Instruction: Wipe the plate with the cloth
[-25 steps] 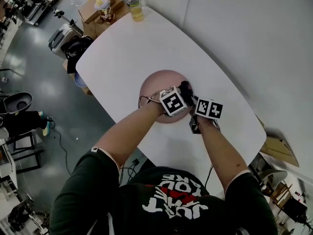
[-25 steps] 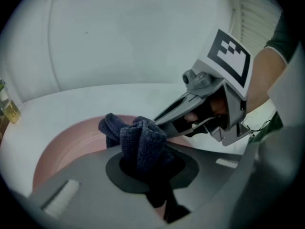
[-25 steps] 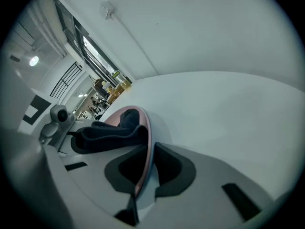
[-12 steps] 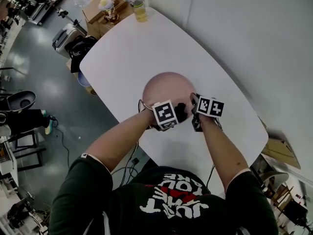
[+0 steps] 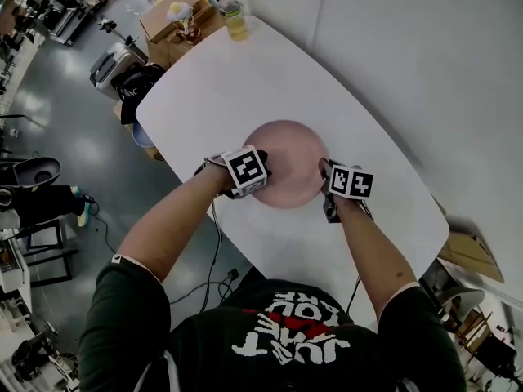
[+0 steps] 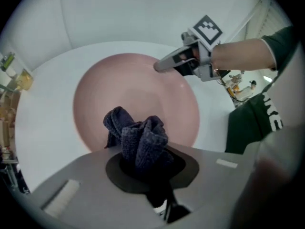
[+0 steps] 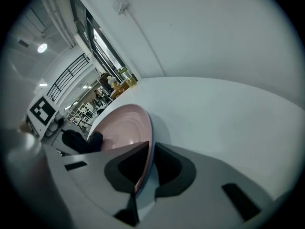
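Head view: a white table [image 5: 204,88] runs slantwise, and a pink plate [image 5: 286,158] lies on it close to the long edge nearest the person, about midway along that edge. The left gripper [image 5: 249,175] is over the plate's left rim, pointing steeply down. The right gripper [image 5: 325,172] meets the plate's right rim. A bottle of yellowish liquid [image 5: 235,20] stands at the table's far end, well apart from the plate.

In the left gripper view, the left gripper [image 6: 151,171] has its jaws pinched on a bunched dark blue cloth [image 6: 138,138]. The cloth's free folds stick out past the jaws, over the plate's [image 6: 143,78] near rim. Whether the cloth presses on the plate there cannot be told. Across the plate, the right gripper [image 6: 161,67] reaches to the opposite rim.

In the right gripper view, the right gripper [image 7: 146,170] has its jaws nearly together, clamped on the plate's [image 7: 125,124] thin rim, which runs up between them. That side of the plate is tilted up off the table [image 7: 224,113]. The cloth [image 7: 82,141] shows dark at the plate's far side.
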A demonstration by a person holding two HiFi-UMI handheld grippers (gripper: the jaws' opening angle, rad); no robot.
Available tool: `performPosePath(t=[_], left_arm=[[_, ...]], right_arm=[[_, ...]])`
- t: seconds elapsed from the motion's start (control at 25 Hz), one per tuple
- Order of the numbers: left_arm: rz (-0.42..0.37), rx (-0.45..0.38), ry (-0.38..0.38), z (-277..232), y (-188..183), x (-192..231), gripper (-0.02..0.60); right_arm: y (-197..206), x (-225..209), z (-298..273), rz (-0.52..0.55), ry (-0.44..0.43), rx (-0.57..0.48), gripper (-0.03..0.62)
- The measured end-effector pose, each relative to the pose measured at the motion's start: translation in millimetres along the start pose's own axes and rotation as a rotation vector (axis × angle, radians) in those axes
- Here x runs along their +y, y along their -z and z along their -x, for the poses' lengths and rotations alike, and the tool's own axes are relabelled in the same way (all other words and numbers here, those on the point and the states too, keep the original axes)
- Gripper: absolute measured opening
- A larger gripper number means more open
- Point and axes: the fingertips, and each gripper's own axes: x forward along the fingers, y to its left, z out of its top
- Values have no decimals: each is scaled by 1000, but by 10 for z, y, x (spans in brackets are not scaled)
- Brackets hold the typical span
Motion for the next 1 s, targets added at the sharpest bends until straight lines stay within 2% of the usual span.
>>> performPosePath(t=[0.12, 0.2, 0.36, 0.44, 0.52, 0.6, 0.68, 0.76, 0.84, 1.0], left_arm=[[36, -10, -134, 18, -103, 390, 44], [42, -55, -217, 44, -293, 627, 44], [101, -212, -262, 39, -827, 836, 44], [62, -229, -268, -39, -1056, 737, 44], [-13, -233, -246, -161, -1256, 476, 44], [-81, -245, -168, -295, -1404, 75, 44], [-148, -239, -109, -416, -1429, -322, 44], [-207, -212, -91, -499, -1319, -591, 44], [-210, -193, -46, -523, -1135, -750, 44], [-152, -144, 43, -473, -691, -821, 44]], right_arm=[[19, 9, 17, 12, 6, -2, 35], [36, 13, 28, 15, 9, 0, 35], [42, 15, 16, 5, 15, 5, 35], [45, 15, 13, -6, 22, 5, 35], [50, 12, 14, -29, 30, -3, 35], [51, 9, 9, -49, 34, -14, 35], [48, 10, 1, -58, 32, -20, 35], [47, 11, -1, -51, 29, -19, 35], [34, 5, 2, -38, 27, -21, 35], [25, -7, 2, -22, 22, -21, 35]])
